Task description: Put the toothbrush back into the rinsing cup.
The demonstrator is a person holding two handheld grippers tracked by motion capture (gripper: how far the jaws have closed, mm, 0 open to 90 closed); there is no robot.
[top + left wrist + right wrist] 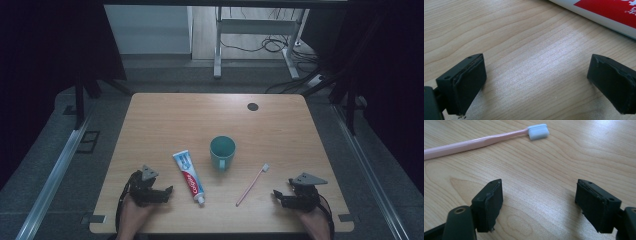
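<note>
Toothbrush (251, 186) just left of right gripper (278, 196), handle end nearest; both grippers' jaws apart, empty.

Black grippers (167, 191), grey triangular plates (148, 173)

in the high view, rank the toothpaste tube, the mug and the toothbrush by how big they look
1. toothpaste tube: longest and broad.
2. green mug: shorter than the tube but wider. These two are close in area, so their order is unsure.
3. pink toothbrush: about as long as the tube, but very thin, so it covers the least area.
</note>
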